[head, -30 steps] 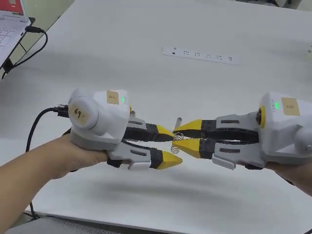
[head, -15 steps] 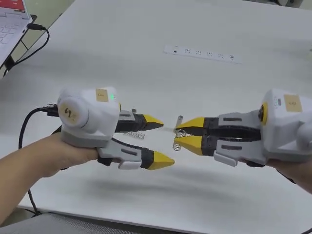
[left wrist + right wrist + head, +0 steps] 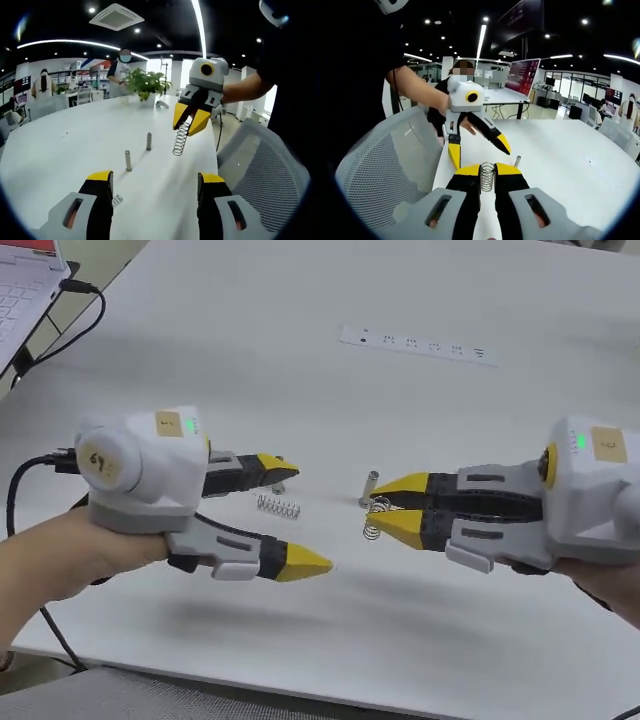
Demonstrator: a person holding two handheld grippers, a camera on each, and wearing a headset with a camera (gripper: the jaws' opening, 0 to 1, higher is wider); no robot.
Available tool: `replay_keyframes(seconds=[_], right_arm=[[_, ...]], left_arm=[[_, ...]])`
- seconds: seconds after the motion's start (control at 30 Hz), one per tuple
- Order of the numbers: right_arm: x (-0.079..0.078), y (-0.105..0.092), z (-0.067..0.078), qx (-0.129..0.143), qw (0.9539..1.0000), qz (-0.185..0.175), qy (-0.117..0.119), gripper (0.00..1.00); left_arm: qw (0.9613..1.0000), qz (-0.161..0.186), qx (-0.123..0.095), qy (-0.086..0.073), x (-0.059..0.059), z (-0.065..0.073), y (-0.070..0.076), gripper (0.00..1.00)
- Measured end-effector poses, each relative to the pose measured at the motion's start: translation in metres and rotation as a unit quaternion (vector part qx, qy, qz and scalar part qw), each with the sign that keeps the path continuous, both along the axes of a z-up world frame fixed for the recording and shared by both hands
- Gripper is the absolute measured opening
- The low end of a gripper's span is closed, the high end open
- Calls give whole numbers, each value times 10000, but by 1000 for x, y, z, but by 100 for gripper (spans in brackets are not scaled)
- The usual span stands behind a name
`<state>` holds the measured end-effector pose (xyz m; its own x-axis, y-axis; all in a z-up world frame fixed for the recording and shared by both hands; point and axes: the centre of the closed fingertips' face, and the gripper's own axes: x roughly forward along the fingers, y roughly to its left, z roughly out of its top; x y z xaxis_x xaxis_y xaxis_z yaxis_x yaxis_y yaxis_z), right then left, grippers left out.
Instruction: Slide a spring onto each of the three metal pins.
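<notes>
Biggest thing first: a white table [image 3: 300, 330], with both grippers hovering over the lower half of the head view.

The left gripper [image 3: 306, 516] is at the left, jaws wide apart with nothing between them. The right gripper [image 3: 374, 506] comes in from the right, and its jaws are pinched together on a spring [image 3: 371, 528]. In the left gripper view that spring dangles from the yellow tips just right of centre, with its lower end free. In the right gripper view it stands squeezed between the tips at bottom centre.

Smaller stuff: a pin [image 3: 371, 482] stands upright just above the right gripper's tips in the head view. It's close to the spring, but I can't tell if they touch. A second pin [image 3: 128, 161] sits left of centre in the left gripper view. A loose spring [image 3: 279, 507] lies flat on the table between the left gripper's jaws in the head view. At this size I can't say whether either pin already wears a spring.

My read is that this is the threading step for the held spring. The next move would be to get the free end centred over the pin's top, line the coil up with the pin, then lower it. If it's tilted, the first coil will probably catch on the pin's edge. The loose spring looks like a later pickup.
</notes>
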<state>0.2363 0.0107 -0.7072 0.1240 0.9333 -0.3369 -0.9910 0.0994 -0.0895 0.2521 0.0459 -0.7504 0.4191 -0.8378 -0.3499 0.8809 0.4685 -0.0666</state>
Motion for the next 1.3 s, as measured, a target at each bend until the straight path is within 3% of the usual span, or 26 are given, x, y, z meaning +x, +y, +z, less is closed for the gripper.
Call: replay_keyframes(seconds=[0.17,0.7,1.13,1.23,1.3], right_arm=[[1,-1,-1,-19,10000,-35,-7,7],[11,-8,-4,8,9997,-254,29,7],[23,-15,-7,5,9987,-515,7,7],[25,-16,-8,-14,9986,-532,-2,7],[26,-17,-8,-14,9984,-559,2,7]], left_arm=[[9998,188,39,14,2,-2,15,68],[9967,794,-4,142,5,-7,49,98],[9940,1077,24,212,0,-11,74,98],[9935,1134,40,127,0,-10,78,98],[9927,1192,18,152,0,-11,83,98]])
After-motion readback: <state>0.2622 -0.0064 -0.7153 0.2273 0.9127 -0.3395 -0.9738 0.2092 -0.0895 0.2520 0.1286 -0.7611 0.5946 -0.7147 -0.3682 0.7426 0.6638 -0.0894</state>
